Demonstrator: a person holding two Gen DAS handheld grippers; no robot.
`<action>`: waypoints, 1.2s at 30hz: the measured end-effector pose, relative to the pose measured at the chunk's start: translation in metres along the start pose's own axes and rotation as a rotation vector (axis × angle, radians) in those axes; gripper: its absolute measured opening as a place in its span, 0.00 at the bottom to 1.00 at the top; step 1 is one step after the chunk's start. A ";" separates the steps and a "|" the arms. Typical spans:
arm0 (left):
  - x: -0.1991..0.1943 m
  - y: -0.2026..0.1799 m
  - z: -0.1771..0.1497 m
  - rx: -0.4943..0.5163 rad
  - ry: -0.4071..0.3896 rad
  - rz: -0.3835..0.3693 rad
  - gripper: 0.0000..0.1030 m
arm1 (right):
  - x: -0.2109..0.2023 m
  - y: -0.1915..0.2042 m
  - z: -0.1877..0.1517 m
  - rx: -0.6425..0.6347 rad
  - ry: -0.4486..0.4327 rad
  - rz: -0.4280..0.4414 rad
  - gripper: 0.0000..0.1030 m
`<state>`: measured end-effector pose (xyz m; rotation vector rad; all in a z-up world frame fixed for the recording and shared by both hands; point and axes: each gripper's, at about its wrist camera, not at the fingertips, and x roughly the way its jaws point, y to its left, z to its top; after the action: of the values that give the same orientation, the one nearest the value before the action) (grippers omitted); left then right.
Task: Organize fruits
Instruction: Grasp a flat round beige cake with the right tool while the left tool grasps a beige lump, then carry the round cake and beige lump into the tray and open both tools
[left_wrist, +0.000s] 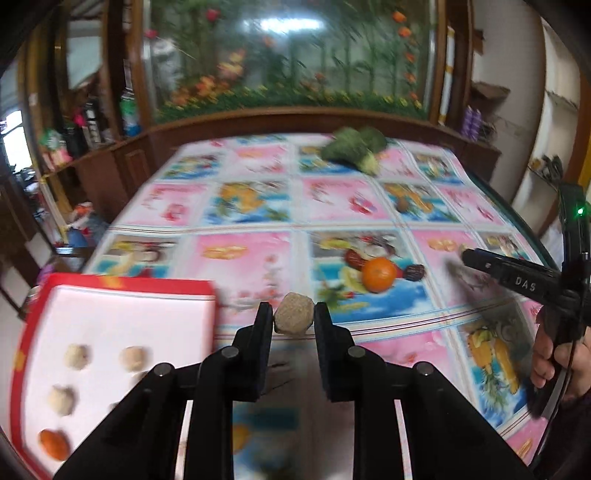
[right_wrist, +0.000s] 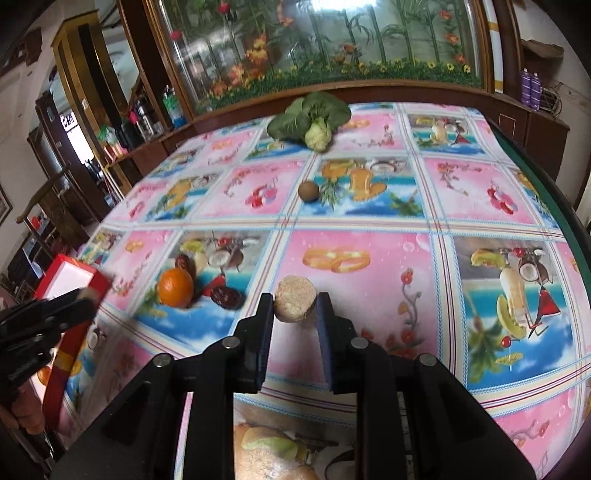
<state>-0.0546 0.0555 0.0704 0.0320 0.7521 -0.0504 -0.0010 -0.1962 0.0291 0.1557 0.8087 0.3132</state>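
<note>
Left gripper (left_wrist: 294, 317) is clamped on a tan fruit (left_wrist: 293, 314), raised just right of the red box (left_wrist: 122, 286). Right gripper (right_wrist: 295, 306) is clamped on another pale fruit (right_wrist: 296, 299), right of the orange (right_wrist: 176, 287), farther from the box.

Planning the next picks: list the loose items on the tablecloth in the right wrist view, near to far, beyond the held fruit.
Orange → dark red dates beside it, about level → small brown round fruit → leafy green vegetable at the far edge.
</note>
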 end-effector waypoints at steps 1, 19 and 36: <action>-0.006 0.009 -0.002 -0.012 -0.012 0.015 0.21 | -0.001 0.000 0.001 0.007 -0.010 0.005 0.24; -0.043 0.130 -0.048 -0.155 -0.025 0.232 0.21 | 0.013 0.167 -0.014 -0.107 -0.004 0.407 0.25; -0.020 0.148 -0.055 -0.182 0.049 0.280 0.21 | 0.070 0.275 -0.019 -0.209 0.096 0.383 0.25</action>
<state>-0.0978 0.2064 0.0453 -0.0345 0.7931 0.2865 -0.0283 0.0871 0.0383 0.0992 0.8339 0.7680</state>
